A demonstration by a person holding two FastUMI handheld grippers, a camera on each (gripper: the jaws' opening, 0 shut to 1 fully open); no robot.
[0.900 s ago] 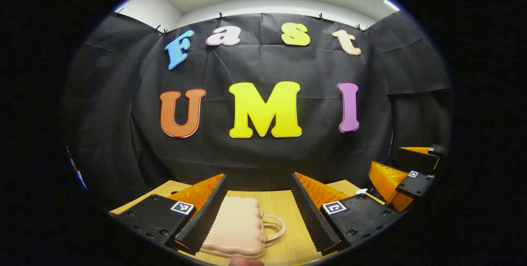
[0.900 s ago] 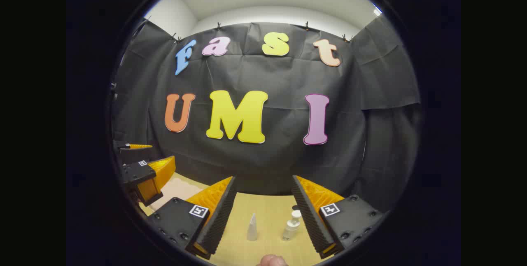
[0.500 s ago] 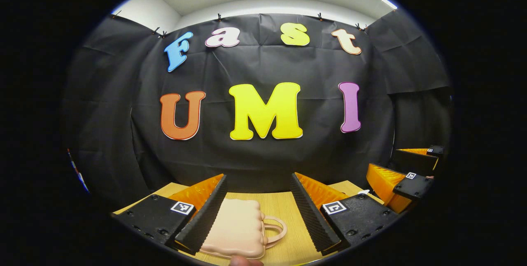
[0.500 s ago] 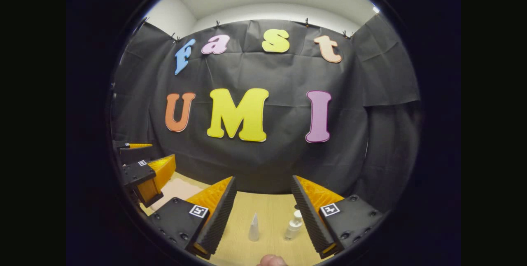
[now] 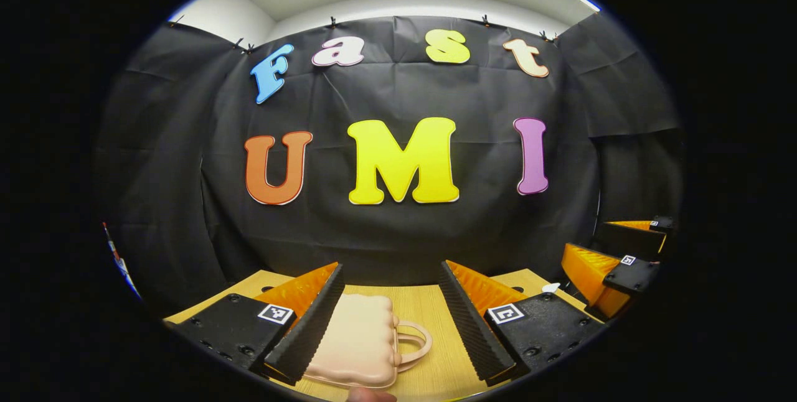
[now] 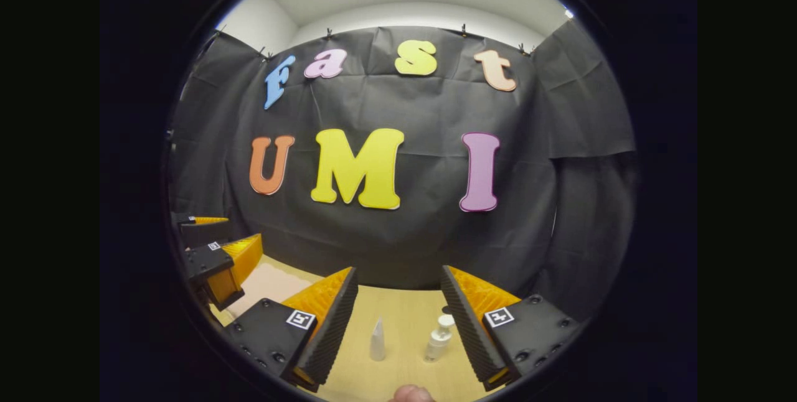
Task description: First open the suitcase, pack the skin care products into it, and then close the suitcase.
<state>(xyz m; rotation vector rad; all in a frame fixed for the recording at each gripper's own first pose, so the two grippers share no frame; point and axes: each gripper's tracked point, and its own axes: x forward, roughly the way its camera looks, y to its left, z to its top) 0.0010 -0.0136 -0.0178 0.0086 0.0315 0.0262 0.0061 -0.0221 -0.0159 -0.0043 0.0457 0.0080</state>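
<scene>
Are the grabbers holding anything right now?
No. Left gripper and right gripper are both open; the suitcase lies untouched on the table.

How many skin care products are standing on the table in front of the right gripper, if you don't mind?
2: a cone-capped tube and, to its right, a pump bottle, both upright between the right gripper's open fingers. Others may be hidden.

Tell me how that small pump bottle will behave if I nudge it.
The pump bottle stands upright on the table and looks tall and narrow, so it will probably tip rather than slide. It seems small, likely light. Once down, its round body may roll.
</scene>
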